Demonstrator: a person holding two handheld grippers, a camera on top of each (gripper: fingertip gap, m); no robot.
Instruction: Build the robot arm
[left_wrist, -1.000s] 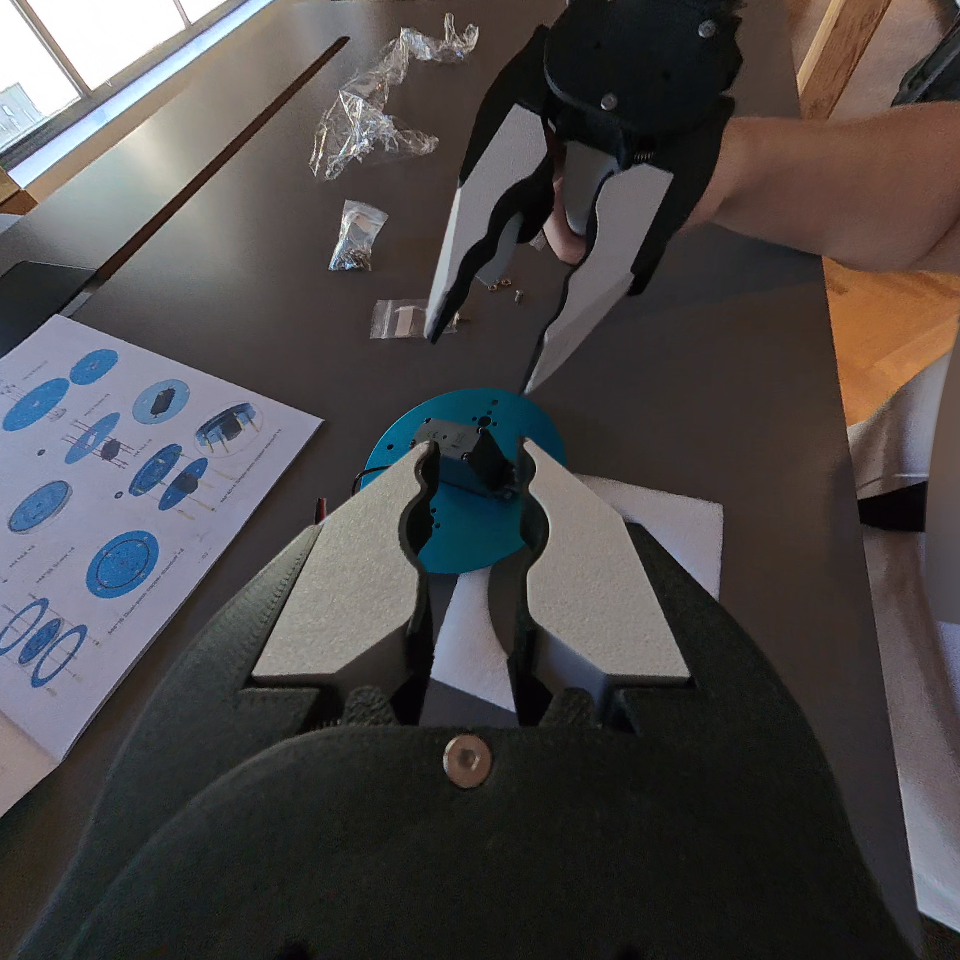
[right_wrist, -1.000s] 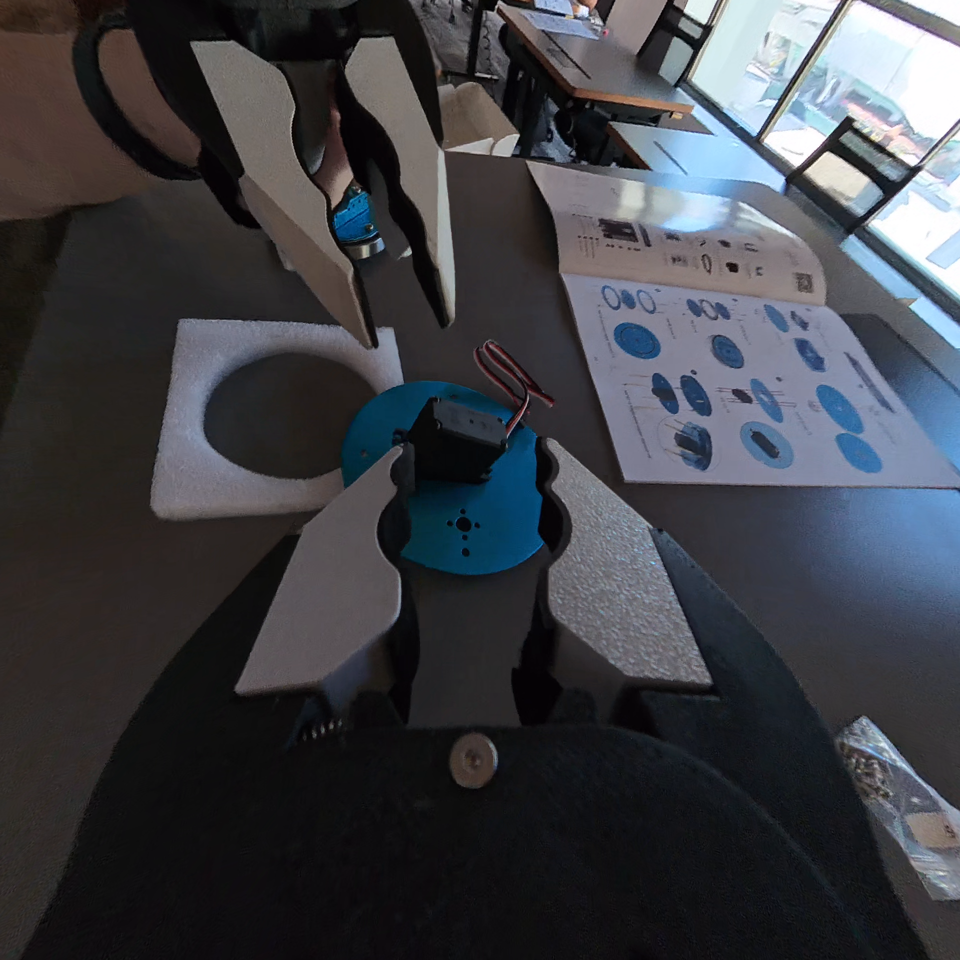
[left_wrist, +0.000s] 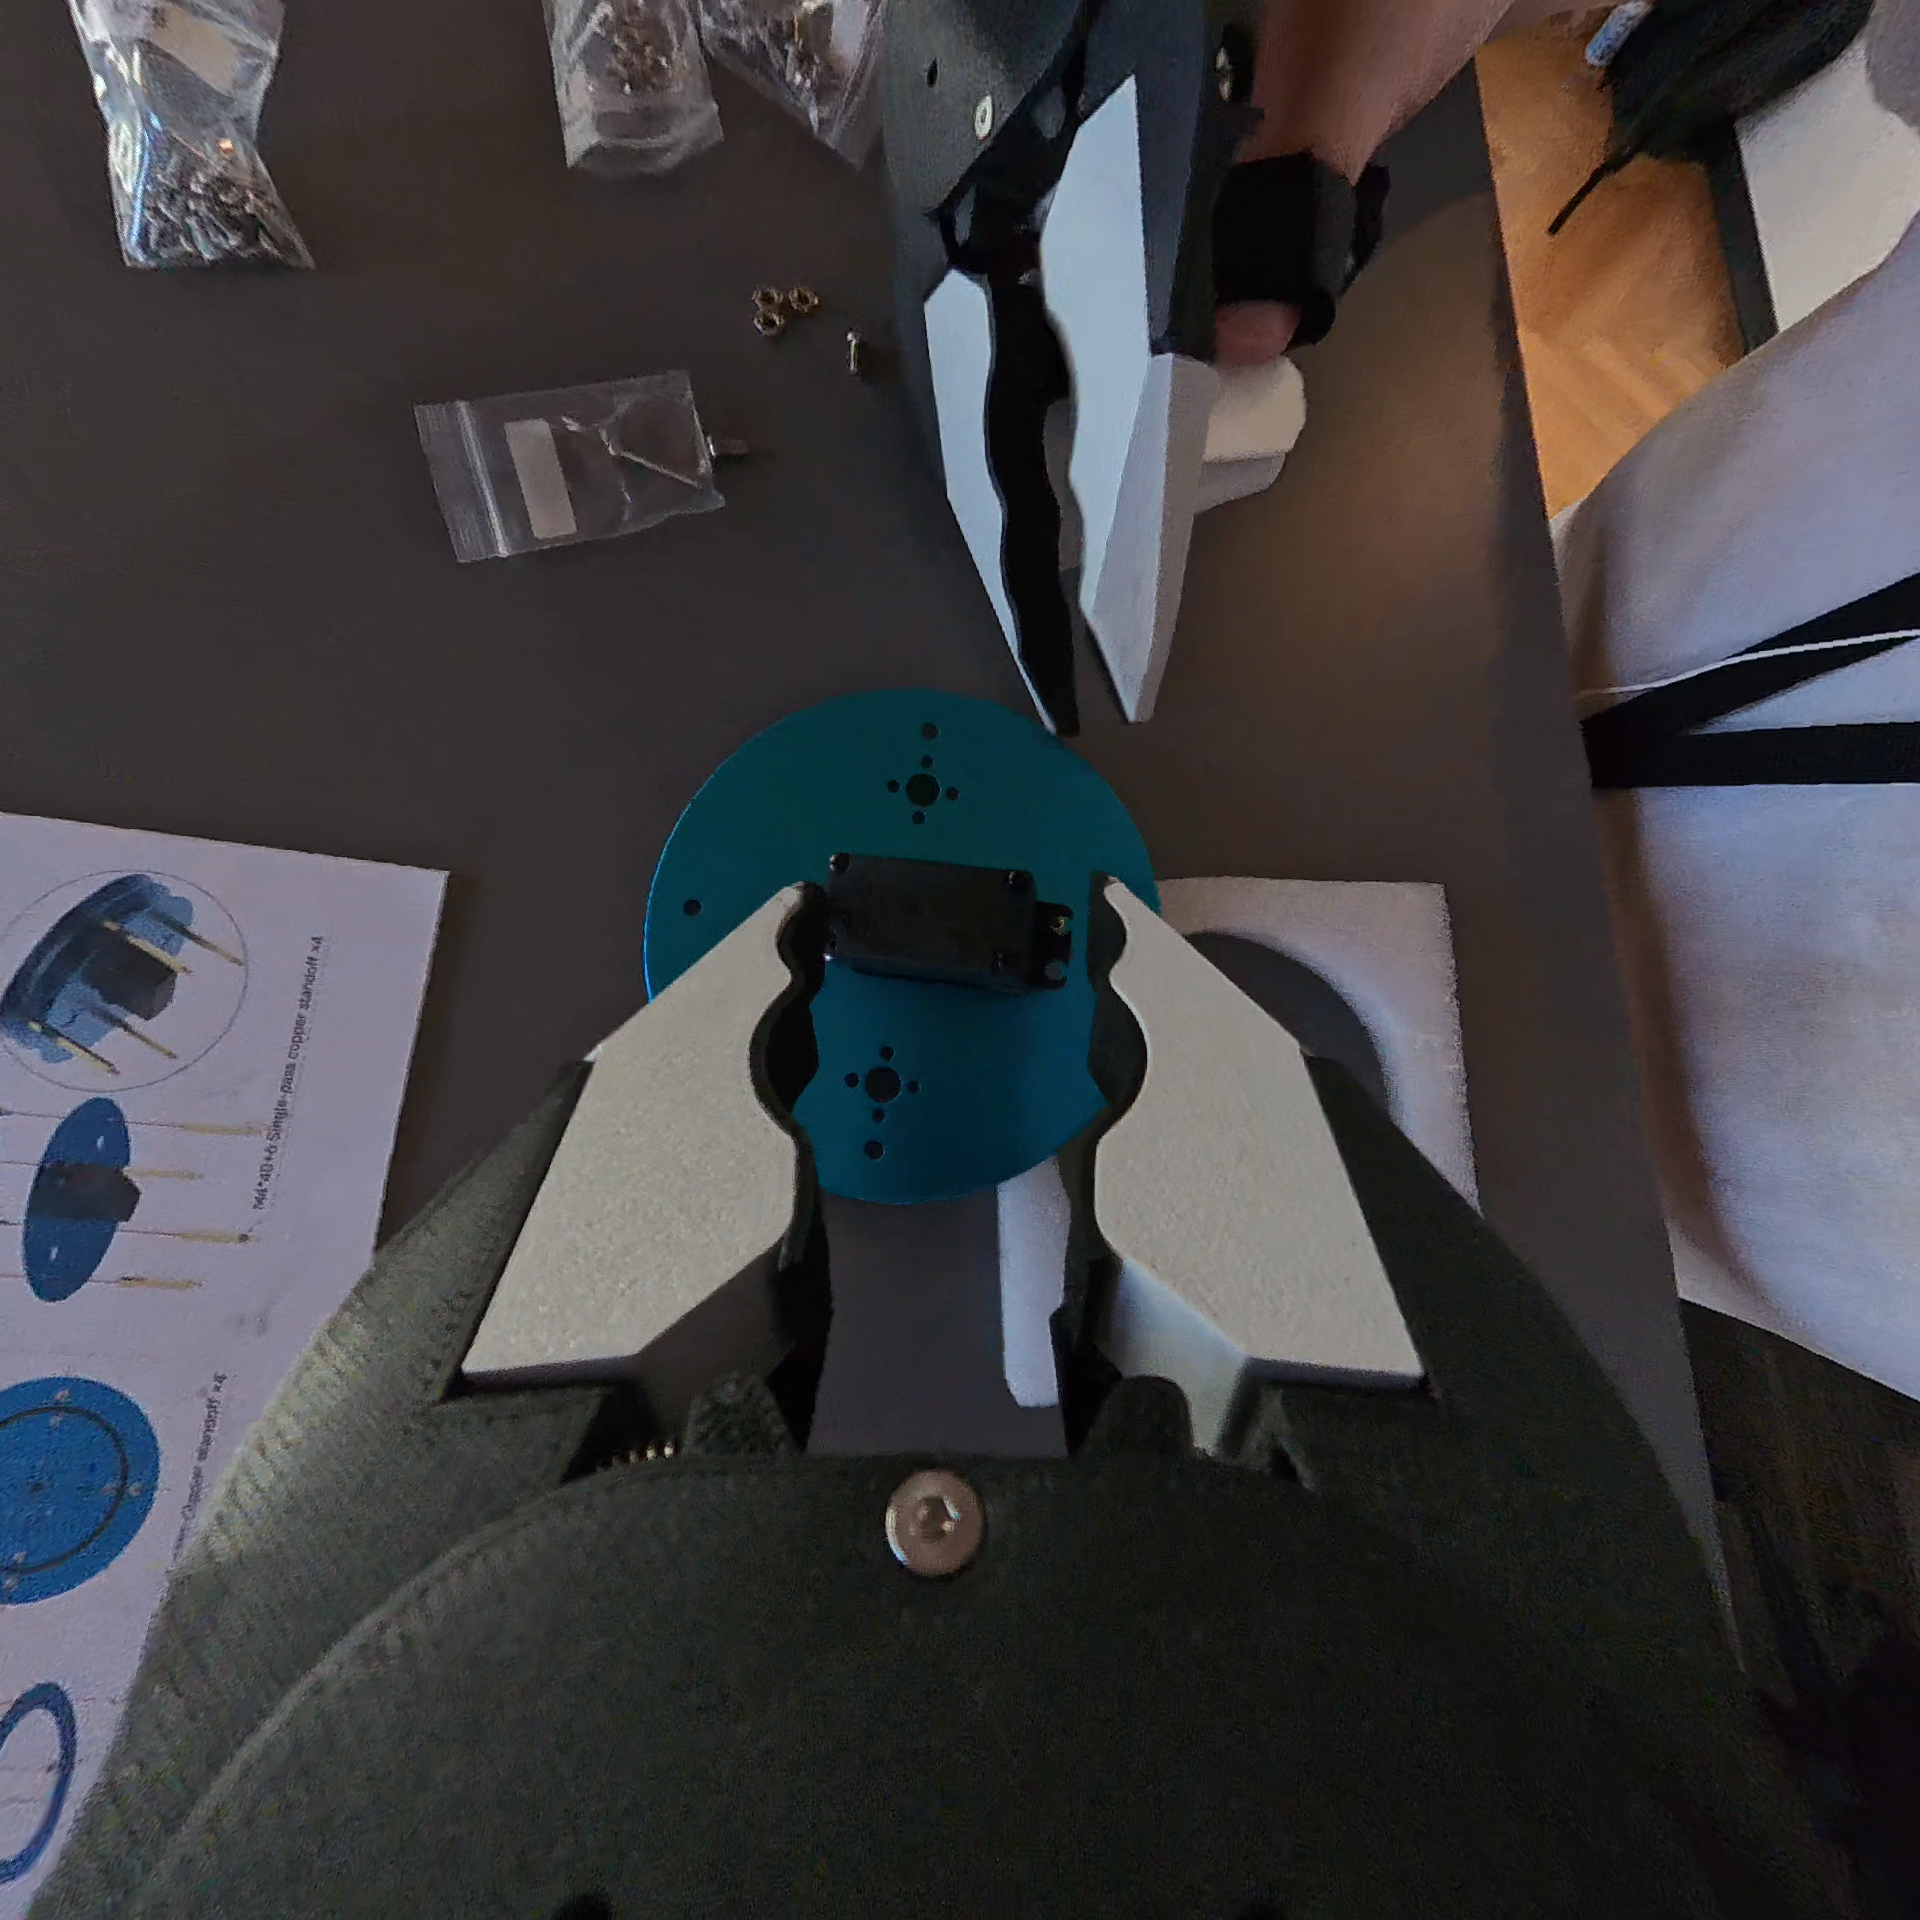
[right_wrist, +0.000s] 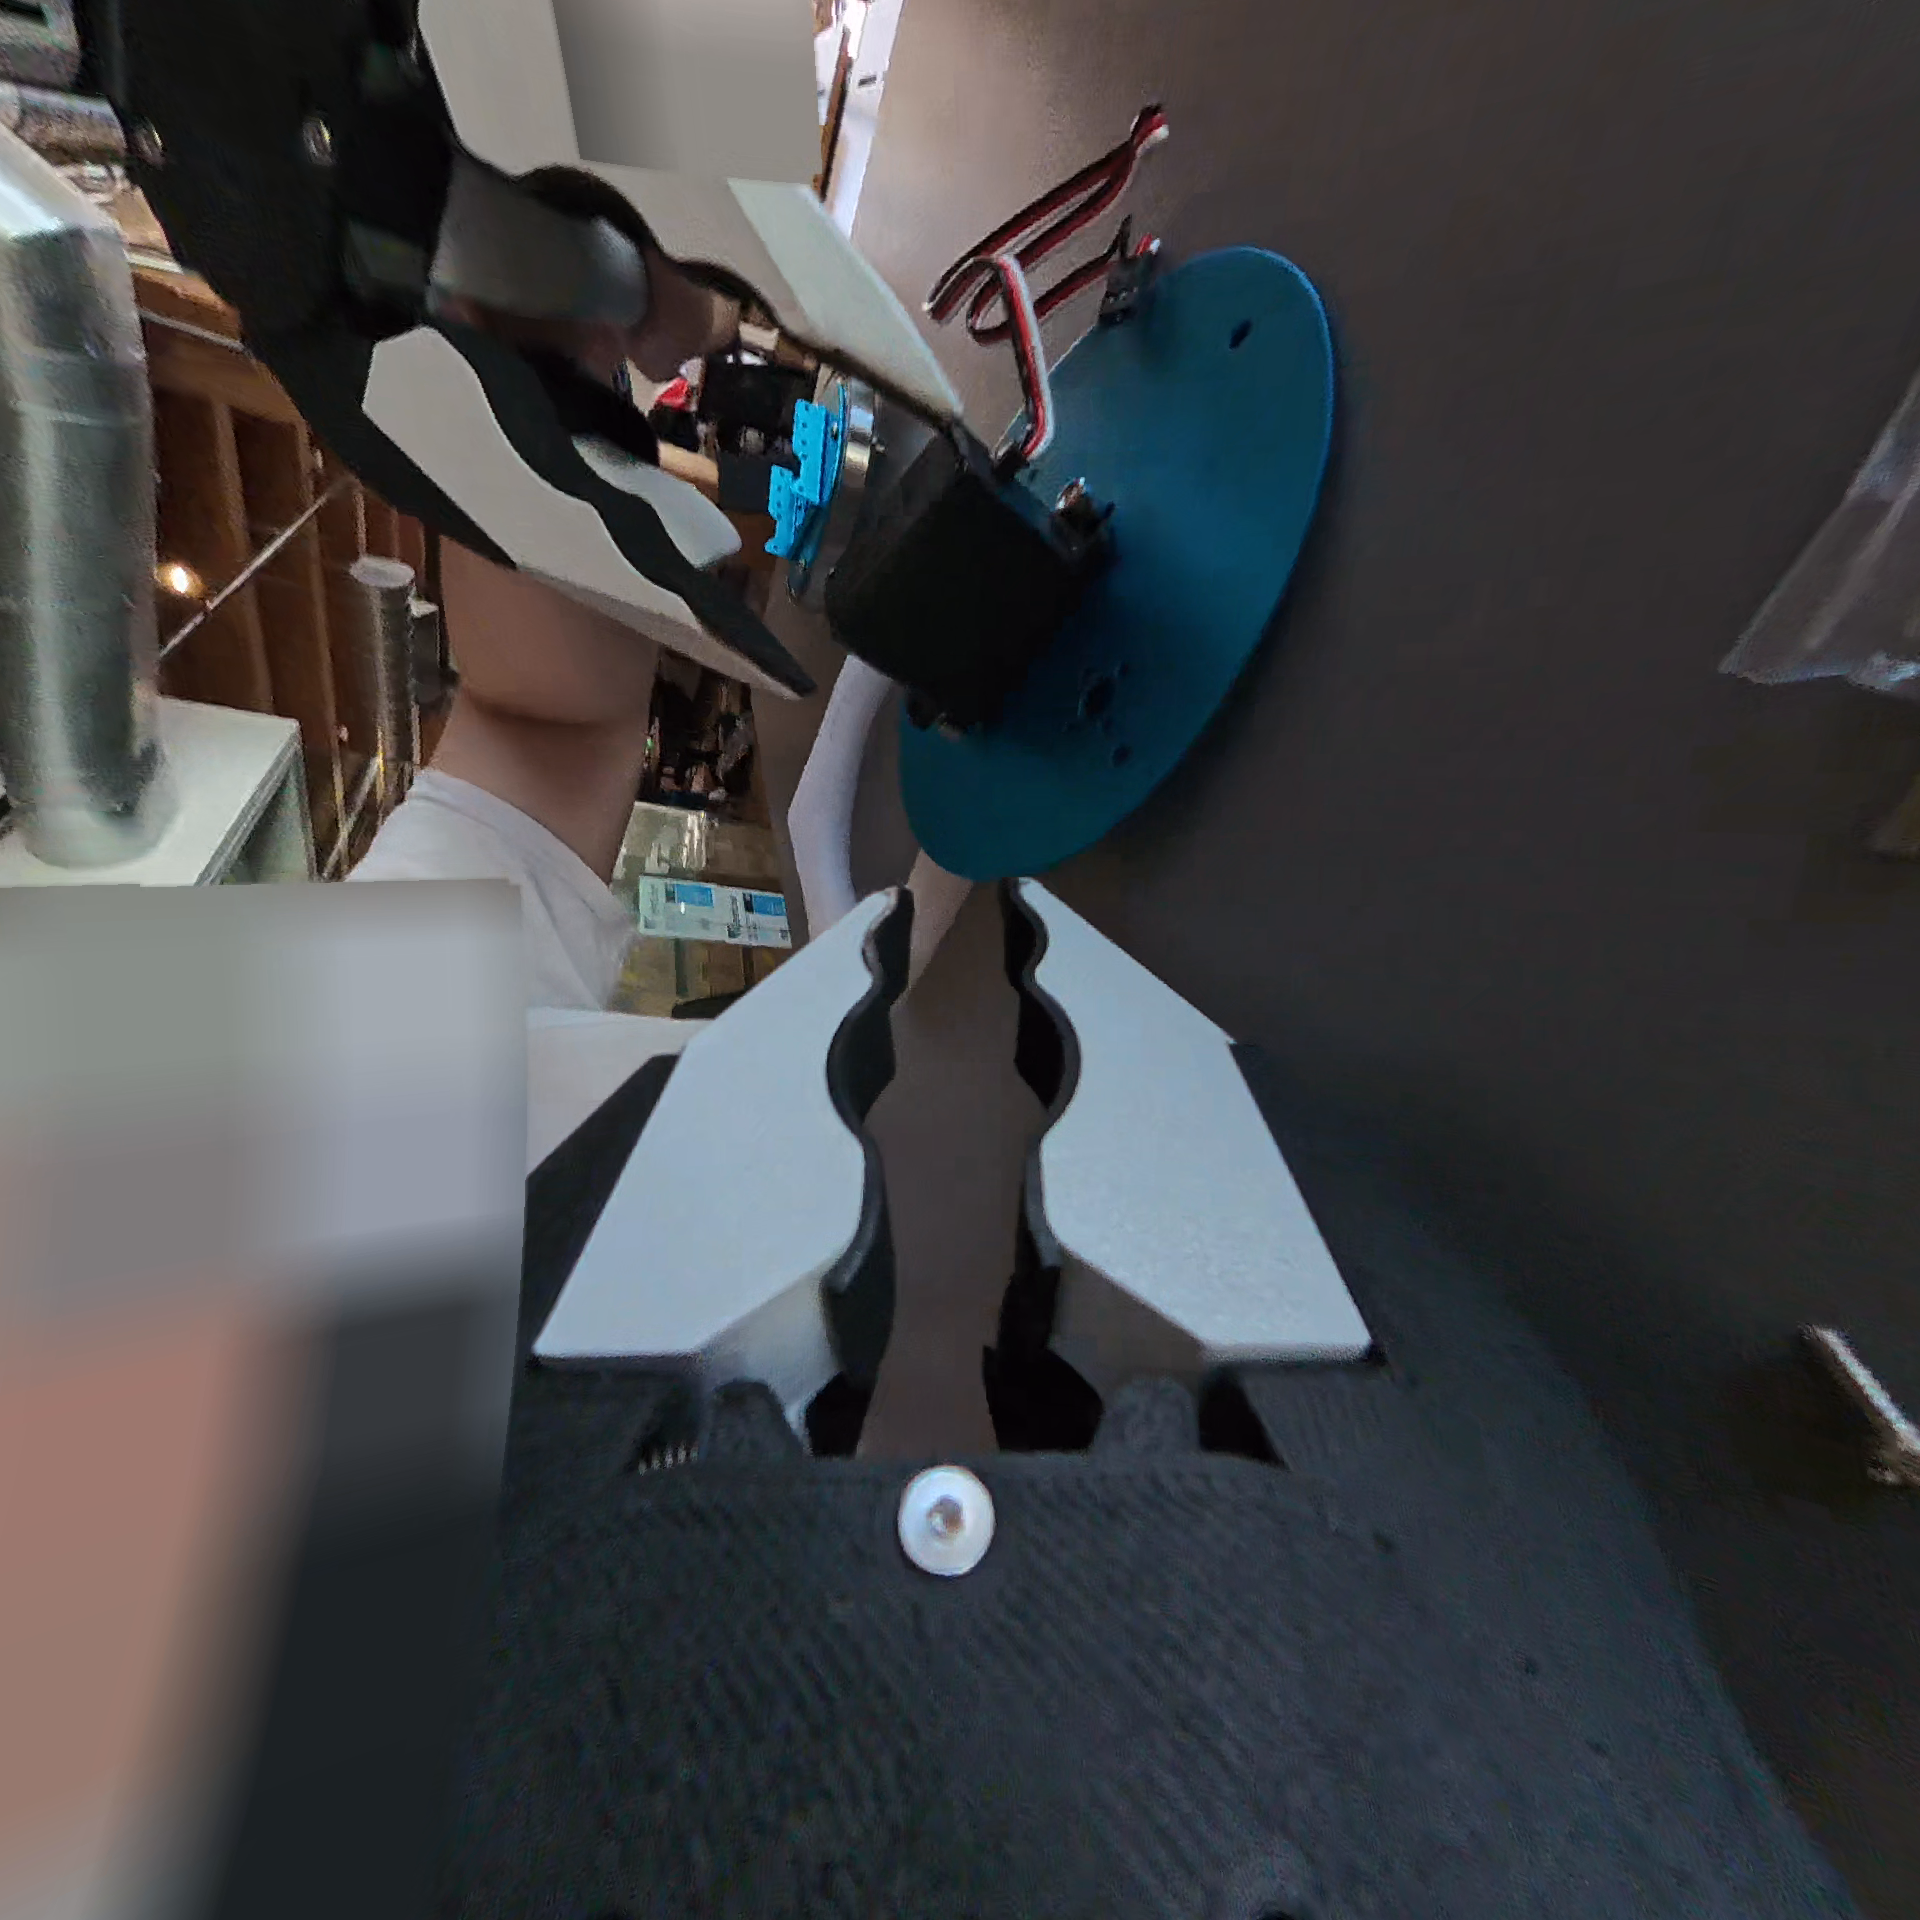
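Observation:
A black servo (left_wrist: 940, 925) stands on a blue round plate (left_wrist: 914, 1122) on the dark table. My left gripper (left_wrist: 954, 894) is open, and its fingertips straddle the servo's two ends, close to them. The right wrist view, rolled sideways, shows the servo (right_wrist: 951, 582), the plate (right_wrist: 1195, 582), the servo's red, white and black wires (right_wrist: 1039, 239) and the left gripper (right_wrist: 883, 551) around the servo. My right gripper (right_wrist: 953, 896) holds nothing, with only a narrow gap between its fingers. It hovers by the plate's far edge in the left wrist view (left_wrist: 1099, 722).
A white foam frame (left_wrist: 1351, 935) lies right of the plate. An instruction sheet (left_wrist: 156, 1143) lies at left. Clear bags of hardware (left_wrist: 571, 468) (left_wrist: 177, 135) and loose nuts (left_wrist: 784, 307) lie beyond. A person in white (left_wrist: 1766, 883) is at the table's right edge. About 6 cm separates my left fingertips from my right.
My left gripper has tipped down over the plate and opened wider around the servo. My right gripper has rolled sideways, narrowed its gap and come close to the plate's edge.

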